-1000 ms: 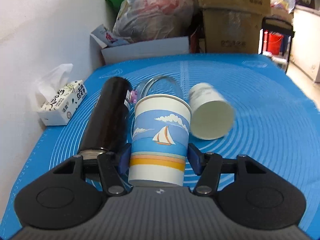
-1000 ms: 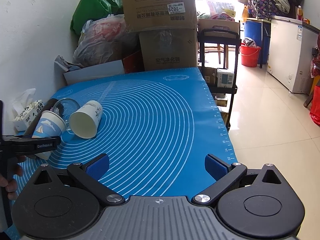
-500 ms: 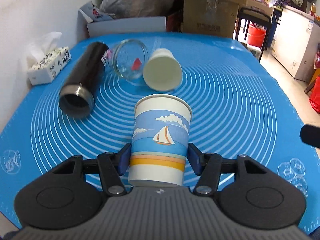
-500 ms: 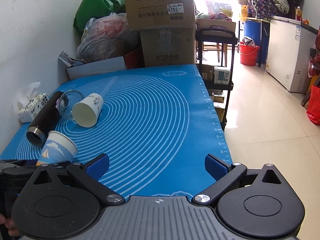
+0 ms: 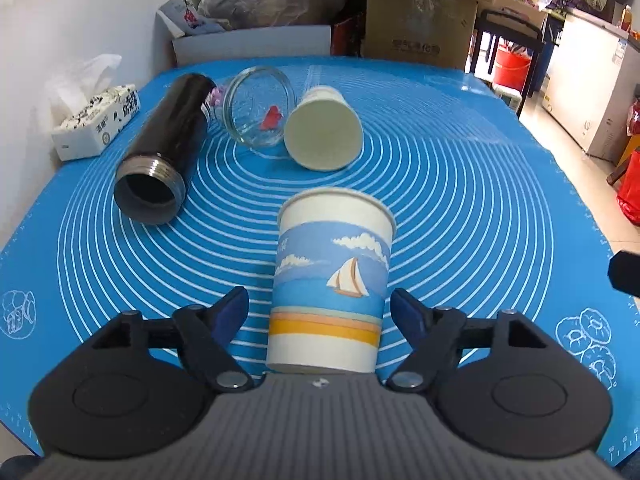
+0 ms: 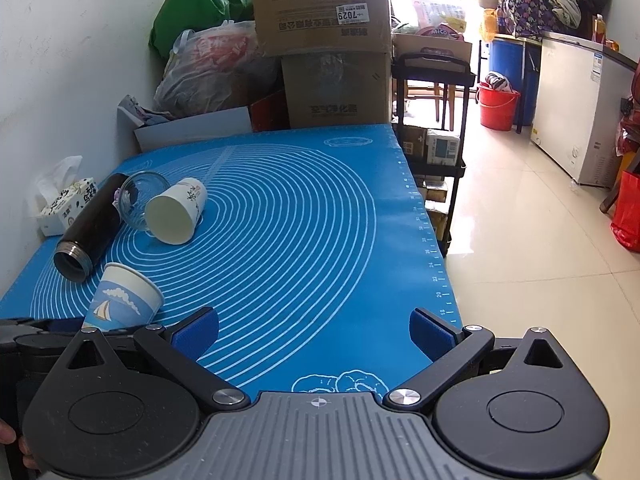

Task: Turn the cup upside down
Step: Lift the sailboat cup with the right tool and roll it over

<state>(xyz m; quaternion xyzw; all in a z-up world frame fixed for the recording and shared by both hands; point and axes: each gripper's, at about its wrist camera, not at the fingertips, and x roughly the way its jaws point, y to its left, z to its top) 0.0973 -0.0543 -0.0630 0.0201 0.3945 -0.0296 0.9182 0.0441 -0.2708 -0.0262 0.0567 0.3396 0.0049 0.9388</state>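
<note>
Sailboat cup (image 5: 332,280) stands upright between your left gripper (image 5: 320,308) jaws
Left jaws part, clear of its sides; right gripper (image 6: 314,330) gapes wide, well apart

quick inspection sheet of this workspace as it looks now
surface: blue mat with white rings.
job's things: sailboat cup mouth up, between the left gripper fingers, gaps both sides.
clutter: black flask, glass jar and white cup on their sides; tissue box.
grippers: left open; right gripper open, empty.
cables: nothing seen.
surroundings: cardboard boxes, red bucket.
</note>
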